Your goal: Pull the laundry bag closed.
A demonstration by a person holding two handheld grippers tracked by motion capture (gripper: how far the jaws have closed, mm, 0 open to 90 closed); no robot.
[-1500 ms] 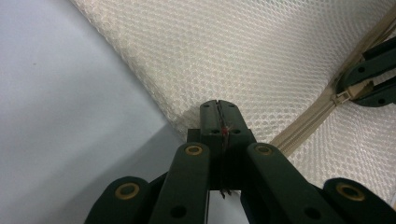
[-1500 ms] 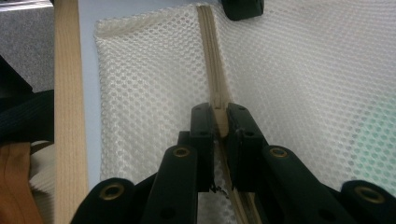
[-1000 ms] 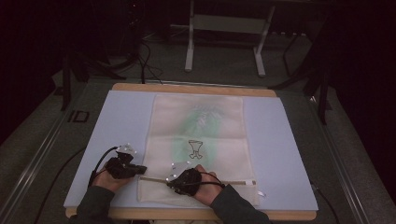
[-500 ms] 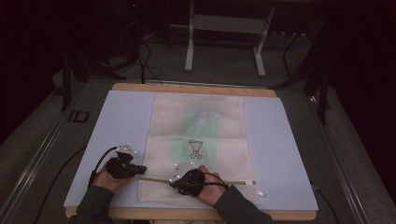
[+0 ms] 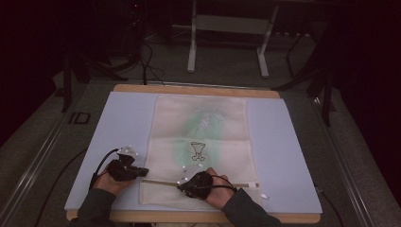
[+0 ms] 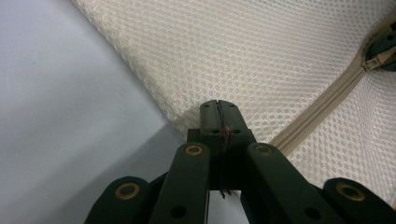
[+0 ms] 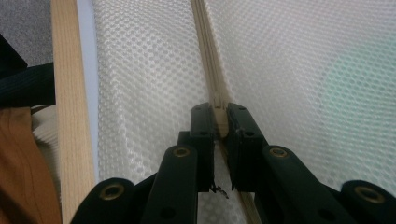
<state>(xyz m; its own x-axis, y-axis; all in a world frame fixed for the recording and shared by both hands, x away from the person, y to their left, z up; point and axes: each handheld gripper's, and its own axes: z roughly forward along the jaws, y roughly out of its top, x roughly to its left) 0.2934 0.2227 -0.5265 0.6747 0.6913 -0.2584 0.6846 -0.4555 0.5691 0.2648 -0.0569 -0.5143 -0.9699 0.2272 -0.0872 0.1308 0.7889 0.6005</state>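
Observation:
A cream mesh bag (image 5: 201, 123) with a green print and a small dark goblet figure lies flat on the pale blue mat (image 5: 120, 123). Its zipper (image 5: 161, 181) runs across the near end. My left gripper (image 5: 142, 172) is shut on the bag's left edge beside the zipper's end; in the left gripper view its jaws (image 6: 218, 108) pinch the mesh bag's (image 6: 261, 56) border. My right gripper (image 5: 182, 185) sits on the zipper line. In the right gripper view its jaws (image 7: 219, 116) are shut on the beige zipper pull, with the zipper (image 7: 208, 46) running away ahead.
The mat covers a wooden table (image 5: 189, 89); its front edge (image 7: 65, 93) lies just left of the bag in the right gripper view. Metal stand legs (image 5: 191, 52) and cables lie on the floor beyond. Bare mat flanks the bag on both sides.

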